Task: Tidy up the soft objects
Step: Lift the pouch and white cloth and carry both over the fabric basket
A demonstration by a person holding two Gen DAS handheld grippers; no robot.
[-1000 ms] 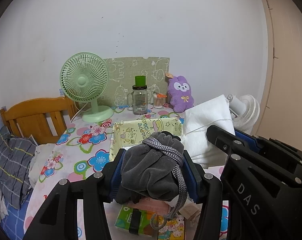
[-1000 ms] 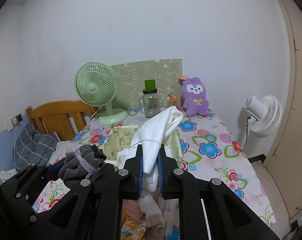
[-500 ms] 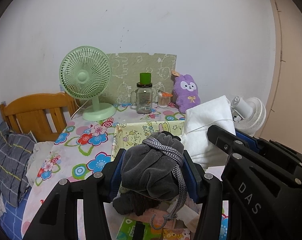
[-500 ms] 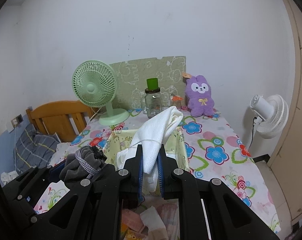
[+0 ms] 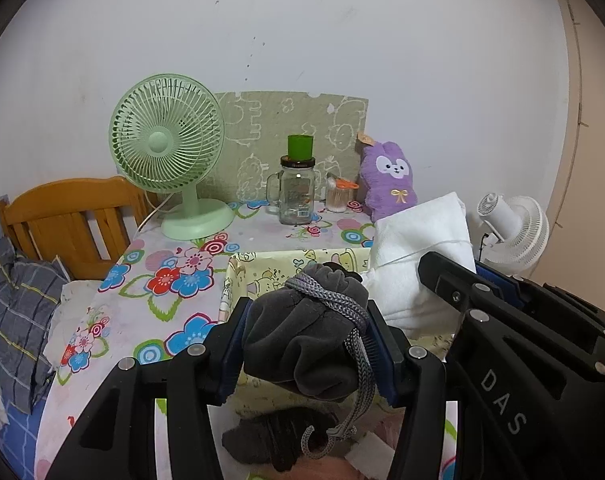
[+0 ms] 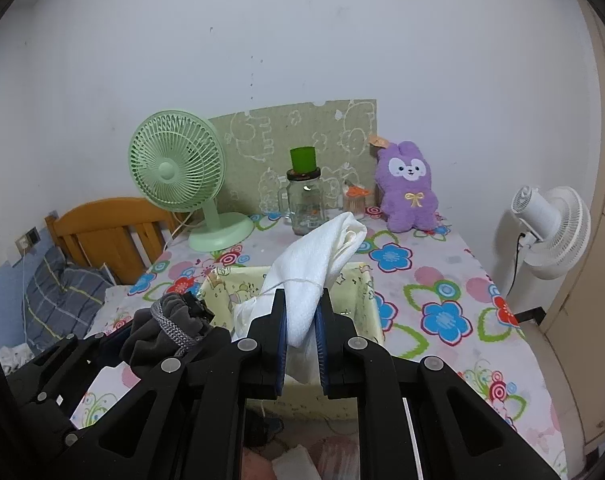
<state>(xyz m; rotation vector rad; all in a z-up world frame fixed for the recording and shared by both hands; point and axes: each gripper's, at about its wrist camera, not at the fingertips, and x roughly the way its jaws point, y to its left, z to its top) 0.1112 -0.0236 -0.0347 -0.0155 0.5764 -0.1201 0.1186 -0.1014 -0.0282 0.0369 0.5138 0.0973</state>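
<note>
Currently my left gripper (image 5: 306, 344) clamps a grey drawstring pouch (image 5: 306, 340), and my right gripper (image 6: 302, 332) pinches a white cloth (image 6: 318, 264); both are raised over the yellow fabric bin (image 6: 366, 292) on the counter (image 6: 442, 280).

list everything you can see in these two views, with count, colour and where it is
drawstring pouch: 1, dark grey, clamped in the left gripper
cloth: 1, white, clamped in the right gripper
fabric bin: 1, pale yellow print, table middle, behind both grippers
desk fan: 1, mint green, table back left
glass jar: 1, clear with green cap, table back centre
plush rabbit: 1, purple, table back right
patterned board: 1, olive green, against the wall
tablecloth: 1, floral, covering the table
floor fan: 1, white, right of the table
headboard: 1, wooden, left
left gripper: 1, black, jaws shut on pouch
right gripper: 1, black, jaws shut on cloth
</note>
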